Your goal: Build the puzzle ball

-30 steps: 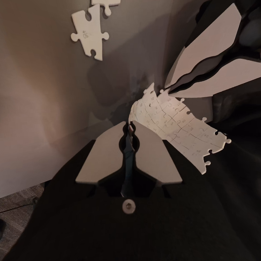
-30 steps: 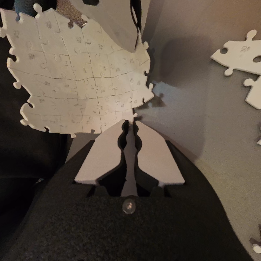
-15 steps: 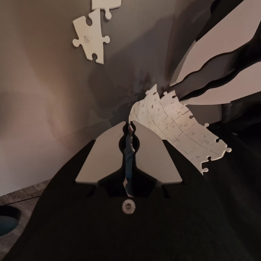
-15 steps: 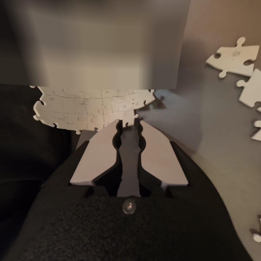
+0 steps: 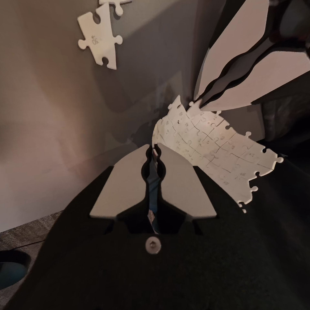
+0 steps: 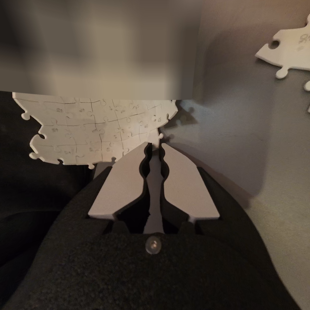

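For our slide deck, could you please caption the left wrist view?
Both grippers, left gripper and right gripper, pinch the curved puzzle shell above the grey table.

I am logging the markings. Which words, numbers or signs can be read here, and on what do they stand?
Joined puzzle sheet: a small printed mark on each piece, mostly blurred; I do not quote it.
Loose puzzle piece on the grey table: one small mark, likewise not quoted.
No brand or sign shows.
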A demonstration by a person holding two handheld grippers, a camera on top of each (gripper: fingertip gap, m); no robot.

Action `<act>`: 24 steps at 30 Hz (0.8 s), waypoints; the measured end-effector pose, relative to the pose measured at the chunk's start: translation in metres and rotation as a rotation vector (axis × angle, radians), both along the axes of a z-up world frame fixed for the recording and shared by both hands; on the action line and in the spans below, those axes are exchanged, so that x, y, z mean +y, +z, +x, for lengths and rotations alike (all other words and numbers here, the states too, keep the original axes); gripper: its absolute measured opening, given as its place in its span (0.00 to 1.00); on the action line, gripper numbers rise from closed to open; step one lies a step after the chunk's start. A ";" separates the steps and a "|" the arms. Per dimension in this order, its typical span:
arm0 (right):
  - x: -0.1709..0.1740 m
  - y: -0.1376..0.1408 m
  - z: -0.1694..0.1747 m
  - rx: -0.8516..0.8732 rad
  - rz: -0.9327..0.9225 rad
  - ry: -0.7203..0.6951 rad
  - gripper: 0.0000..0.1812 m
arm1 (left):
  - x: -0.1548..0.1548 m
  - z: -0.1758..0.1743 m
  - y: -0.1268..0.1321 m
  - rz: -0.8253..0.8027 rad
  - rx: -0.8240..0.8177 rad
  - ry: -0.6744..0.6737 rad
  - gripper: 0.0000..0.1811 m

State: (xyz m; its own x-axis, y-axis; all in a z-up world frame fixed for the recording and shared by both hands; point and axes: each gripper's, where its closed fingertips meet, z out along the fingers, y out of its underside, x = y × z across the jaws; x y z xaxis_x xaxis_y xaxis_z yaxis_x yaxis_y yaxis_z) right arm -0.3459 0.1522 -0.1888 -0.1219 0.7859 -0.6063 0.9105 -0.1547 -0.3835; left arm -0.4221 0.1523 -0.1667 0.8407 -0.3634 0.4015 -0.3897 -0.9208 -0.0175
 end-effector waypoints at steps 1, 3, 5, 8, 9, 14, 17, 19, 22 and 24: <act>0.000 0.000 0.000 0.000 0.002 -0.001 0.04 | 0.000 0.000 0.000 0.000 0.005 -0.005 0.01; 0.001 0.000 0.000 0.000 0.012 0.000 0.04 | 0.001 0.000 0.000 0.005 0.016 -0.023 0.01; 0.002 0.000 0.000 -0.002 0.019 -0.003 0.04 | 0.002 0.000 0.000 0.006 0.025 -0.029 0.01; 0.006 0.001 -0.001 0.006 0.056 -0.004 0.04 | 0.005 -0.001 0.001 0.004 0.025 -0.008 0.01; 0.008 0.003 -0.001 0.009 0.074 -0.008 0.05 | 0.005 -0.001 0.000 0.002 0.024 0.000 0.01; 0.012 0.041 -0.020 0.202 0.202 -0.007 0.00 | 0.004 -0.002 -0.002 -0.004 0.019 0.012 0.01; -0.006 0.027 -0.030 0.188 0.248 0.076 0.00 | 0.004 -0.002 -0.003 -0.009 0.006 0.026 0.01; -0.007 0.008 -0.030 0.129 0.315 0.110 0.00 | 0.003 -0.003 -0.004 -0.009 0.002 0.029 0.01; -0.009 -0.001 -0.038 0.127 0.342 0.110 0.00 | 0.002 -0.003 -0.004 -0.011 -0.006 0.036 0.01; -0.013 -0.003 -0.039 0.116 0.342 0.123 0.00 | 0.002 -0.004 -0.005 -0.016 -0.015 0.045 0.01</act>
State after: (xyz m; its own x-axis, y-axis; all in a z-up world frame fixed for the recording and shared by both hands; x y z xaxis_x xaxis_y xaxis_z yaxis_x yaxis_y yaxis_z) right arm -0.3844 0.1390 -0.1921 -0.2804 0.9156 -0.2882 0.8618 0.1080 -0.4956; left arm -0.4262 0.1544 -0.1719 0.8500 -0.3187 0.4194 -0.3475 -0.9376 -0.0081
